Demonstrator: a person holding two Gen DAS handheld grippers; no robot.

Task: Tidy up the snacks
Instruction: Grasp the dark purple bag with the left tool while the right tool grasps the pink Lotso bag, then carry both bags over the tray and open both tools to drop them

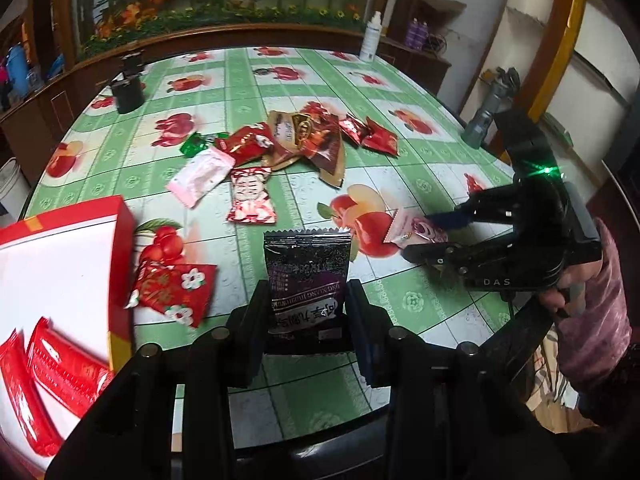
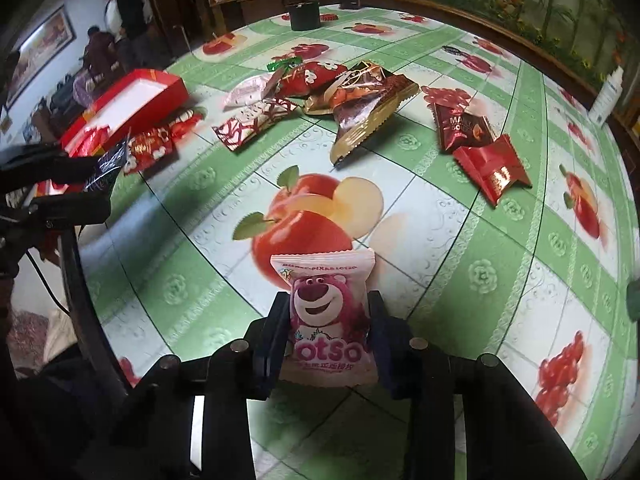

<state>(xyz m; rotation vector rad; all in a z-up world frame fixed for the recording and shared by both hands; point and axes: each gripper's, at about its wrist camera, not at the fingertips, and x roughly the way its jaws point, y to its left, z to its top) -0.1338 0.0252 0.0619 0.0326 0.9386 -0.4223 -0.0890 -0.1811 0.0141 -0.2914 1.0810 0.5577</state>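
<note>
My left gripper [image 1: 306, 308] is shut on a black and purple snack packet [image 1: 307, 272] and holds it above the table, right of the red box [image 1: 120, 248]. My right gripper [image 2: 328, 320] is shut on a pink Lotso bear packet [image 2: 329, 312]; it also shows in the left wrist view [image 1: 416, 232], held over the table's right side. The red box with a white inside [image 2: 132, 100] holds red packets [image 1: 60, 364]. A pile of loose snack packets [image 1: 296, 140] lies mid-table, and it shows in the right wrist view [image 2: 340, 92].
A red flowered packet [image 1: 176, 288] lies beside the box. Two red packets [image 2: 480, 144] lie apart at the right. A black holder [image 1: 128, 88], a white bottle [image 1: 370, 40] and a grey flashlight [image 1: 486, 116] stand near the table's edges.
</note>
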